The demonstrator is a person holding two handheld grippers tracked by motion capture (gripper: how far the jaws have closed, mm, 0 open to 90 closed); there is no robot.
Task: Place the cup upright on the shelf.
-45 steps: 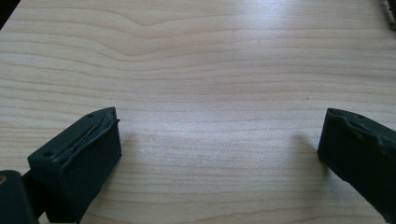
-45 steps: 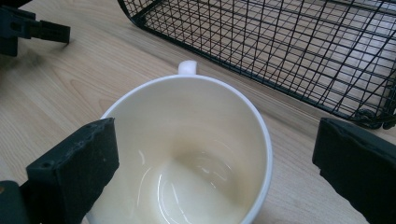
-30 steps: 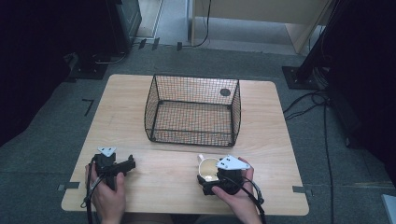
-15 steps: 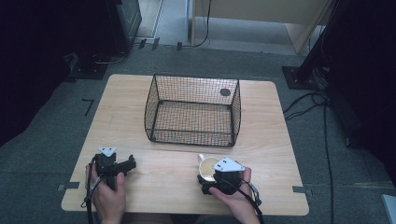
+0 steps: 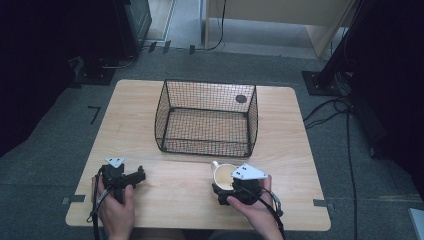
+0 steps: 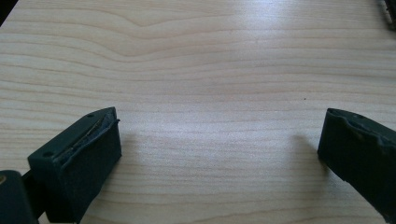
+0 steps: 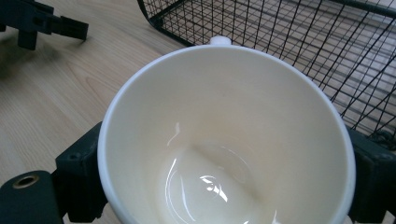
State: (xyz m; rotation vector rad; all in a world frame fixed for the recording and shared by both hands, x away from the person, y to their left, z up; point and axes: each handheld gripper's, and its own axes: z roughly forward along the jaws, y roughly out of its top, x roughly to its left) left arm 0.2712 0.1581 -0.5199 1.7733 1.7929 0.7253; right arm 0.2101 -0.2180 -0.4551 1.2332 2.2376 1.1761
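Near the table's front edge, right gripper [image 5: 231,189] has its jaws on either side of the cup [image 5: 224,176], hugging the outer wall. From the right gripper view the pads sit tight to the cup [image 7: 224,140] on both flanks, so I read it as clamped, cup upright, empty, handle pointing away toward the basket [image 7: 299,42].

Cup looks to be resting on the table [image 5: 180,200] or barely off it; can't tell which from these angles. It sits just in front of the basket's [image 5: 207,120] near wall, outside it.

Left gripper [image 5: 131,177] is parked at the front left, well apart from the cup, pointing roughly right. Left gripper view: jaws wide, nothing between them, just bare wood [image 6: 210,84].

Progress, my read: grasp done, transfer not. Basket is empty apart from a dark round spot [image 5: 241,99] near its far right corner, which may be on the table rather than inside; unclear.

Left to do, likely: lift the cup over the near rim, set it down in the basket, let go. Rim stands higher than the cup, so it needs a real lift first.
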